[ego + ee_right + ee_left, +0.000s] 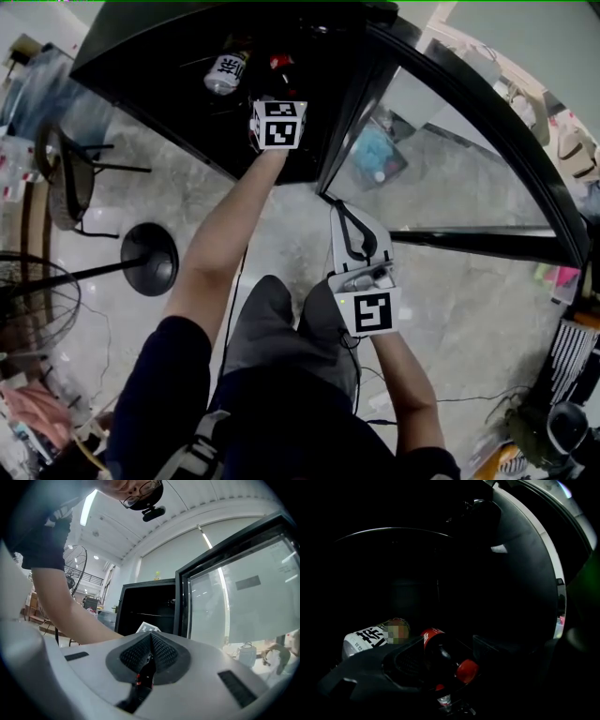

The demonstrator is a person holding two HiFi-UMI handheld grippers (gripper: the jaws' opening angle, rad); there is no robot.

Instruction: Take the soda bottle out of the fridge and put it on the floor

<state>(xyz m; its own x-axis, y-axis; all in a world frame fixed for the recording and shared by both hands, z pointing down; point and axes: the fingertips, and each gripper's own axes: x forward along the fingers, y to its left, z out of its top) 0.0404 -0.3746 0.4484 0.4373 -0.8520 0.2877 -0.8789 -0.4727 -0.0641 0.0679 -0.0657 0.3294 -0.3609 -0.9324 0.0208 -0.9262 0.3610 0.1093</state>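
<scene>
Workshop-like hall: bare concrete floor, a standing fan, a black chair, a glass-door fridge, strip lights under a high ribbed ceiling.

Left arm stretched forward; left gripper fingers apart. Right arm bent by torso; right gripper fingers pressed together.
</scene>
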